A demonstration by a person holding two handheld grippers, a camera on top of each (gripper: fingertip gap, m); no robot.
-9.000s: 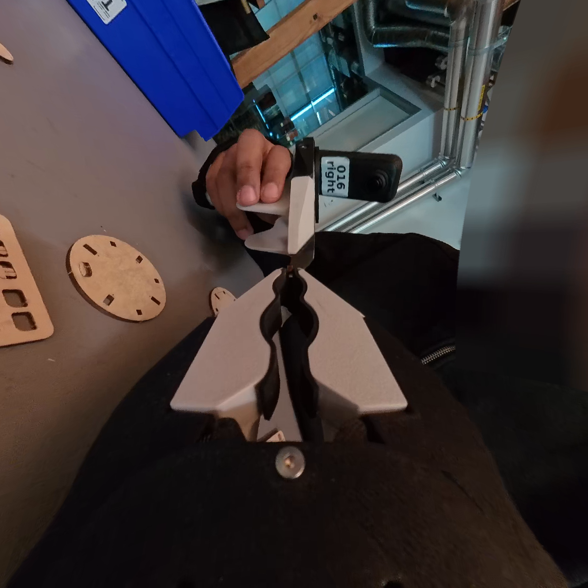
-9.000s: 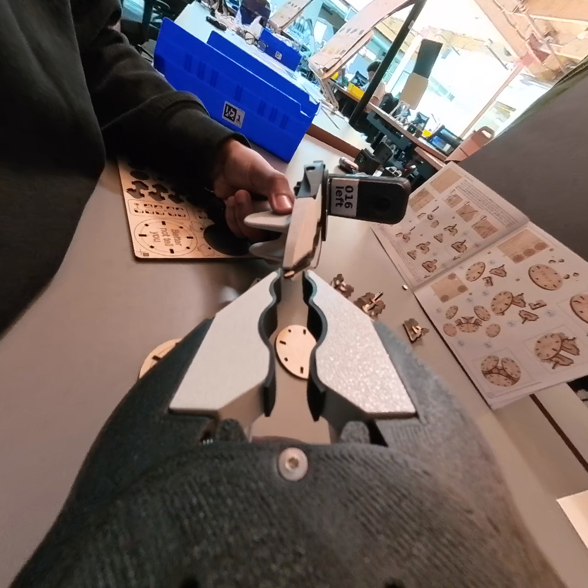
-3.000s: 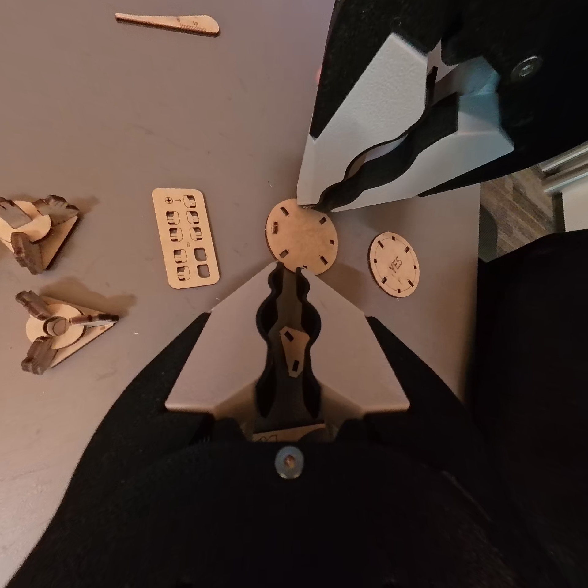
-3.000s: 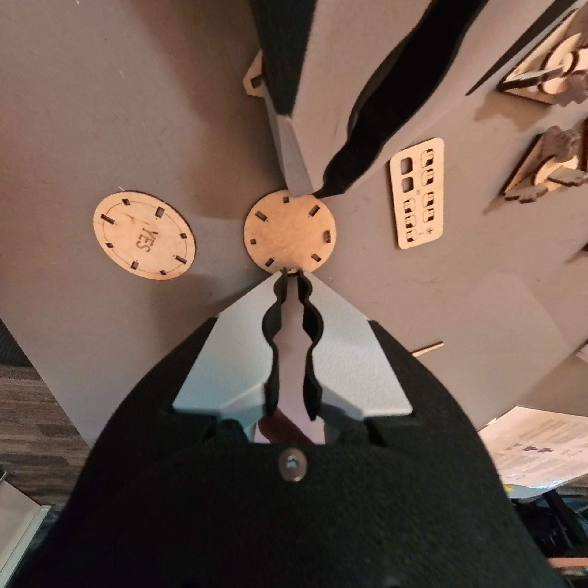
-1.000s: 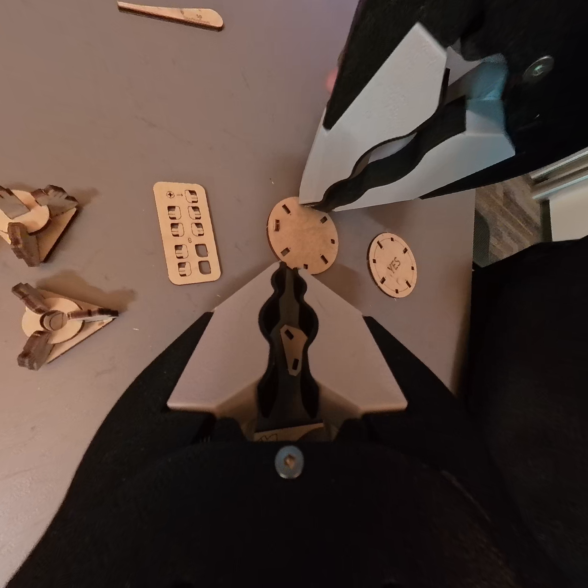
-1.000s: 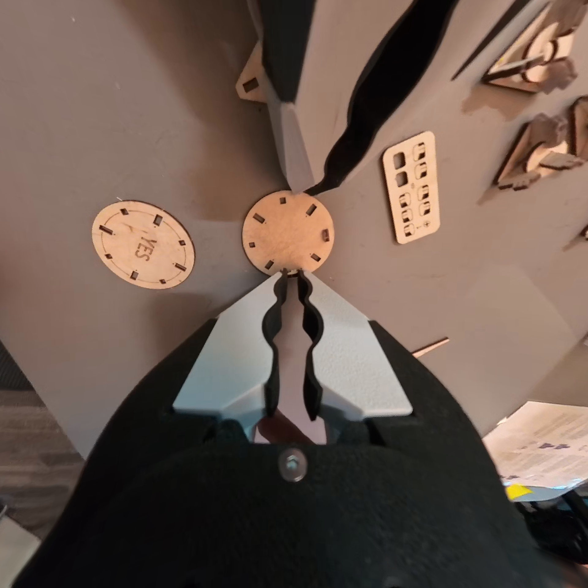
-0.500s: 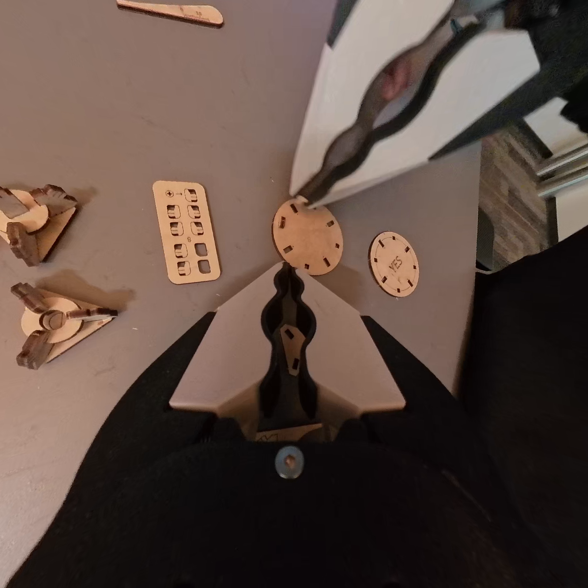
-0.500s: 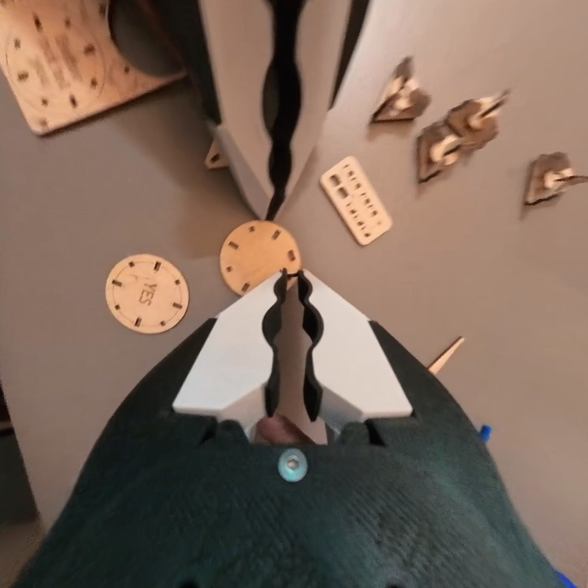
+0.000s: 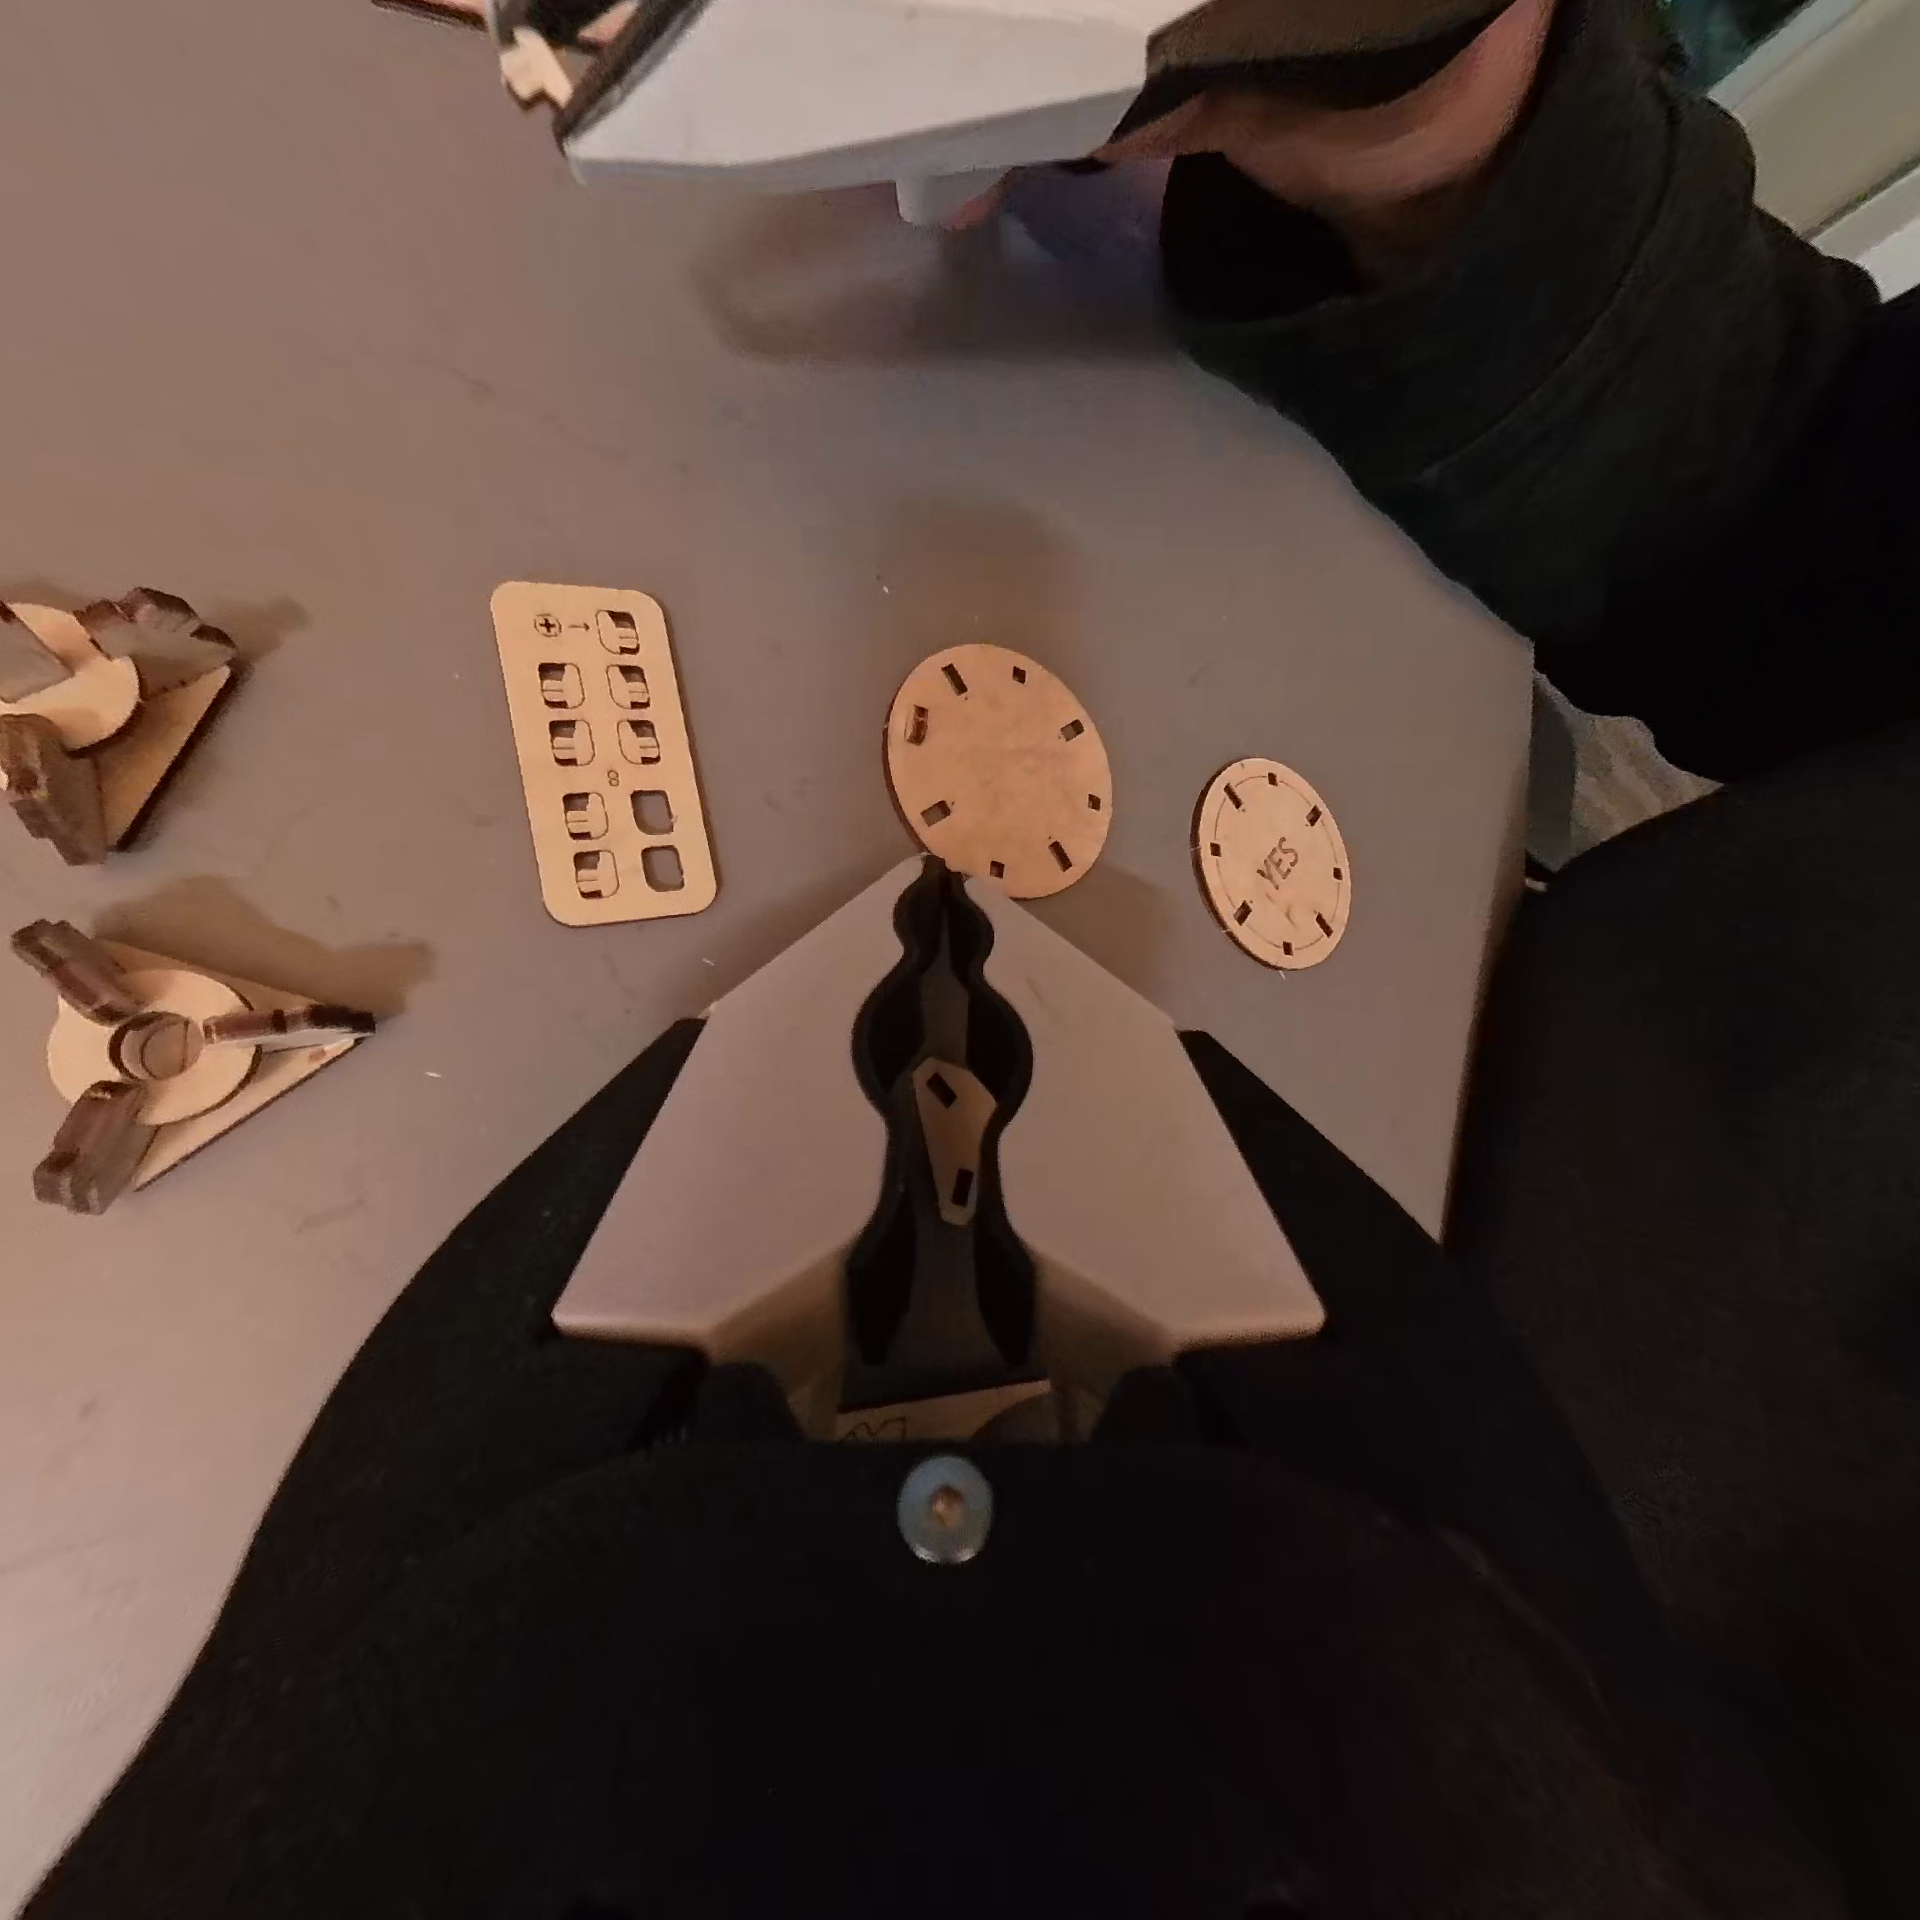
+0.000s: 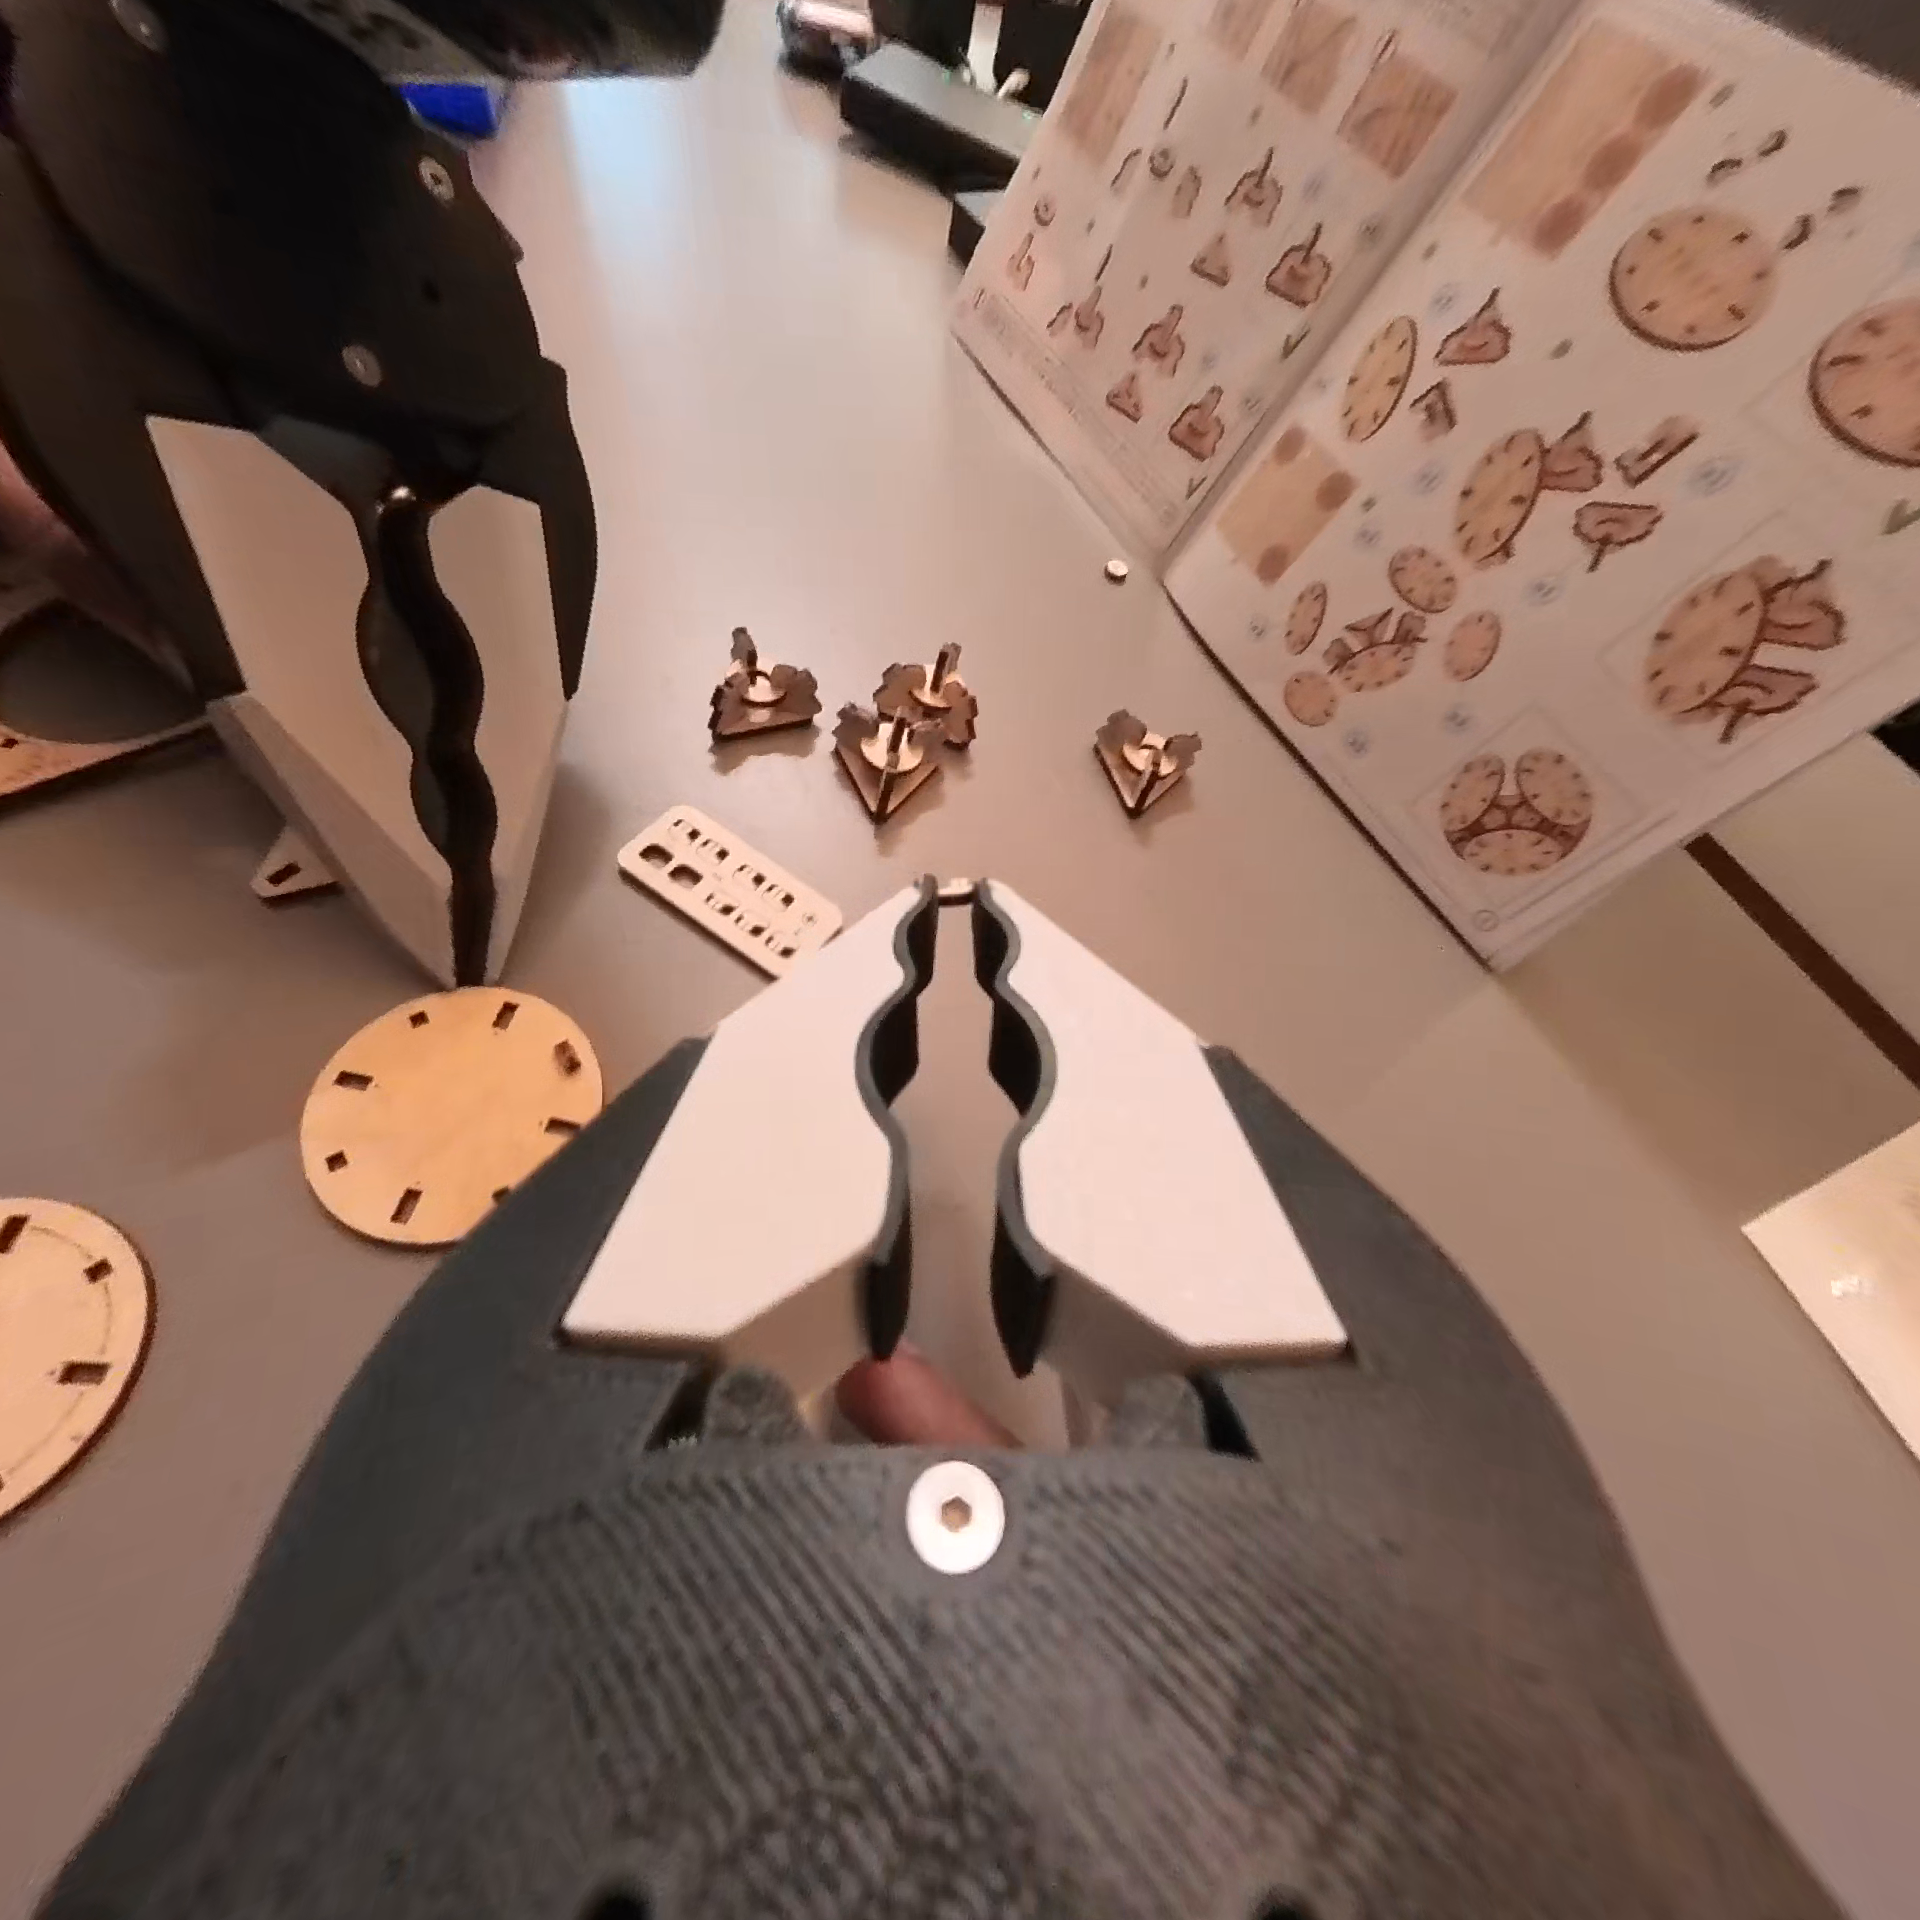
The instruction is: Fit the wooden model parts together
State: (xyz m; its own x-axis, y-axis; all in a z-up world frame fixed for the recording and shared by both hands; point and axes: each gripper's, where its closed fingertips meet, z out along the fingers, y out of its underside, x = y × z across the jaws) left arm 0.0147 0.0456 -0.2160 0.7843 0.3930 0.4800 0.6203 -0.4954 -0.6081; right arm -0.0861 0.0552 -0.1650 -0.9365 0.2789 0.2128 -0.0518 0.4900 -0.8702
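Left gripper: fingers closed, tips touching rim of plain wooden disc lying on grey tabletop. Right gripper: fingers pinching small wooden peg, hovering near slotted card. Four small wooden assemblies standing beyond.

Left gripper jaws closed, tips at slotted wooden disc edge, seemingly touching; engraved disc beside.
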